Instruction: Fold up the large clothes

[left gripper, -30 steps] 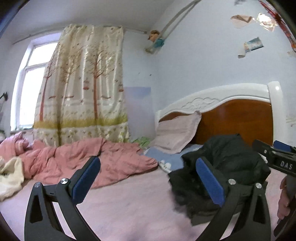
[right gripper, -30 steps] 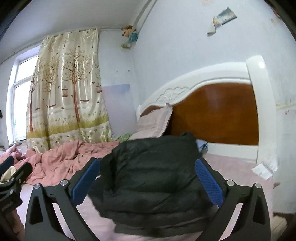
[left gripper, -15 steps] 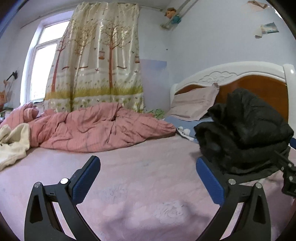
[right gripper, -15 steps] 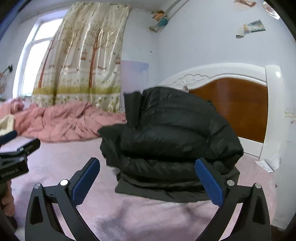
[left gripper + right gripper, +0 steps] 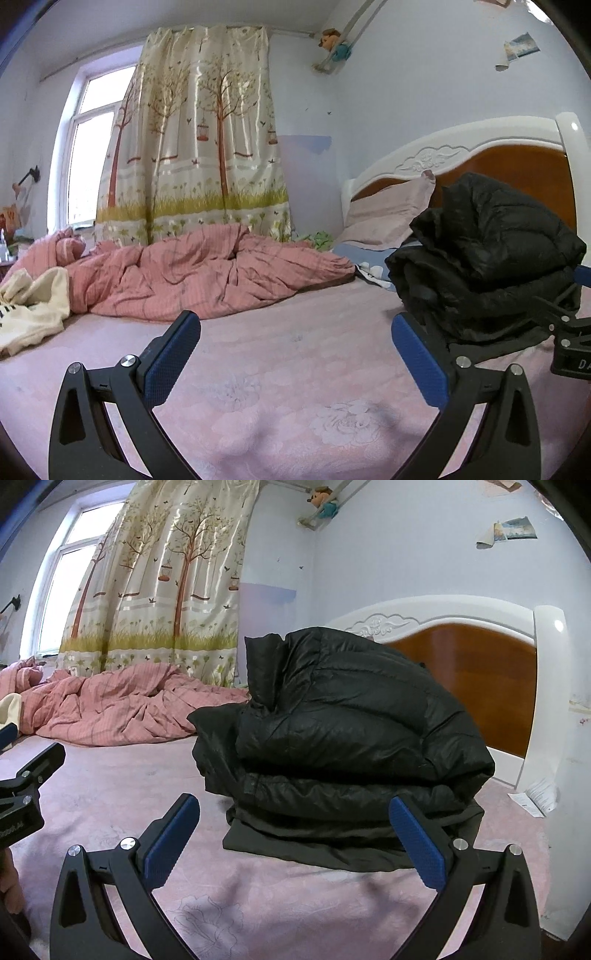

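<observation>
black puffer jacket sits folded, both grippers standing off empty

black puffer jacket (image 5: 343,746) lies in a stacked, folded bundle on the pink bedsheet (image 5: 110,812), near the wooden headboard (image 5: 472,672). the right gripper (image 5: 293,843) faces it with jaws spread wide and nothing between them; the bundle's lower edge sits just beyond its blue pads (image 5: 415,843). the left gripper (image 5: 295,363) is likewise wide and empty, hovering over bare sheet with the jacket off to its right. farther out lie a rumpled pink quilt (image 5: 207,273), a pillow (image 5: 384,218) propped on the headboard, and a tree-print curtain (image 5: 199,147).

judging by the neat layers, the fold looks close to finished. the risk is the fill: the top layer bulges and its upright corner could spring open or slide off the stack if a pad nudges it or presses unevenly. the slick shell would help it slip.

the far side of the bundle is hidden, so whether sleeves are tucked in cannot be told. the right gripper is cut off at the edge of the left view, and the bundle hides the pillow from the right one.
</observation>
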A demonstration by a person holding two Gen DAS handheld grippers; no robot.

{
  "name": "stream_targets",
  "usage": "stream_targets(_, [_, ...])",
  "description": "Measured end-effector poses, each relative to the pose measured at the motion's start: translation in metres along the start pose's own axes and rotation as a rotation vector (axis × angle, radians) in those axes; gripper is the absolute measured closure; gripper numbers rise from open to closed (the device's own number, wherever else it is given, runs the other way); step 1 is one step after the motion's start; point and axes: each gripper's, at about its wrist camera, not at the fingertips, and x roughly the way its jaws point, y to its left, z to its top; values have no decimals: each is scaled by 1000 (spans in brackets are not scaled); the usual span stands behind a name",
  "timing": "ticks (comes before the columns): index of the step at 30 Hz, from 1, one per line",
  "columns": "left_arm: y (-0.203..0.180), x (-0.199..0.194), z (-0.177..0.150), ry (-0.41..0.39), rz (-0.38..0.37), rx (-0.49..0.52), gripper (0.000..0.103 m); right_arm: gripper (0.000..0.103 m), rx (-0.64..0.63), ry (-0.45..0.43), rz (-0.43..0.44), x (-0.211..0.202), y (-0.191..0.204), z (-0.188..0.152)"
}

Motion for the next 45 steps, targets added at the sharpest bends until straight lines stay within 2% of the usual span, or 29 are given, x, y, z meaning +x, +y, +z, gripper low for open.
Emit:
stream_targets(4, [4,8,2,36,-3,-20,0,0,-15,-14,-5,-1,1,0])
stream_targets(8, [8,6,4,30,-3,-46,0,0,-13,-12,-3,1,1,0])
stream_targets(18, [6,2,6,20,9,-18,0,0,-10,-13,1,3,0,0])
stream_targets(45, [6,1,10,31,19,-30,0,0,-5,-10,0,2,1,-1])
